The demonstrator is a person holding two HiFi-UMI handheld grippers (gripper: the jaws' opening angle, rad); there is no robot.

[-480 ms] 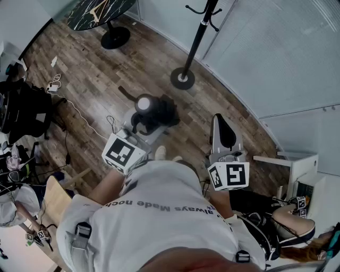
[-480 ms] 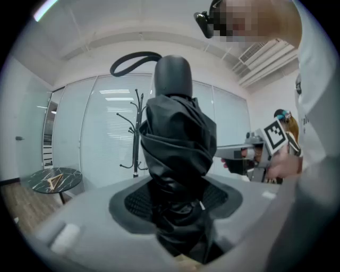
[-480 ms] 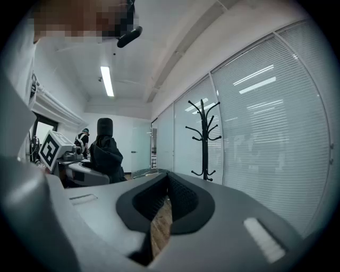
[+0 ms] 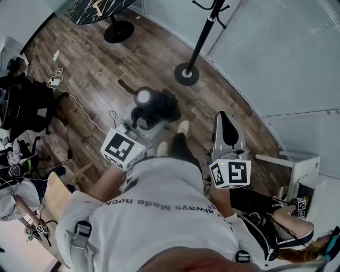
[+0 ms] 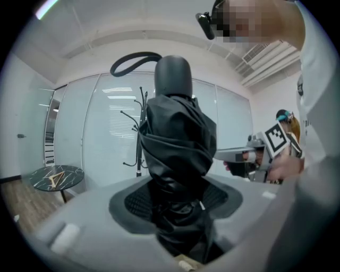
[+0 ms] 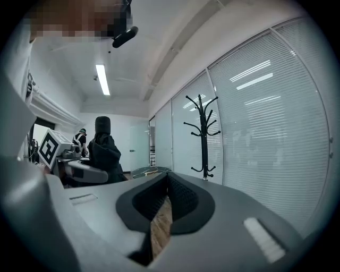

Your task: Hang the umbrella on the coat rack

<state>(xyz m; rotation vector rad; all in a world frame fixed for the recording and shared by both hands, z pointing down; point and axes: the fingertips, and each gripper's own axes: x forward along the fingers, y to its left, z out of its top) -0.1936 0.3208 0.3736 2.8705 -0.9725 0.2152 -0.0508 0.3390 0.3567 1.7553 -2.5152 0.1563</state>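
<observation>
**Desk:** What is nearest the lens?

**Photographer:** A person in a white shirt (image 4: 159, 212), seen from above, with a gripper in each hand. Both are held roughly level out front. The left gripper (image 5: 176, 201) is clamped on a folded black umbrella (image 5: 178, 149), its pads pressed into the bunched fabric low down.

**Desk:** How does the umbrella sit?

**Photographer:** Upright in the jaws, rounded handle on top, with a strap loop (image 5: 135, 59) arching off it to the left. It is held in the air above the wooden floor (image 4: 106, 74), just ahead of the person's shoe (image 4: 183, 127).

**Desk:** And the right hand?

**Photographer:** The right gripper (image 6: 168, 175) is closed with nothing in it. The pads meet at their tips, and a sliver of floor shows through the gap nearer the base. It is to the right of the umbrella, apart from it.

**Desk:** The rack?

**Photographer:** The black coat rack (image 4: 197, 45) stands farther off, ahead and slightly right. Its round base sits on the floor close to the glass wall (image 4: 276, 58) with blinds, and it is well apart from the umbrella. At far left is a dark round table (image 4: 98, 9).
</observation>
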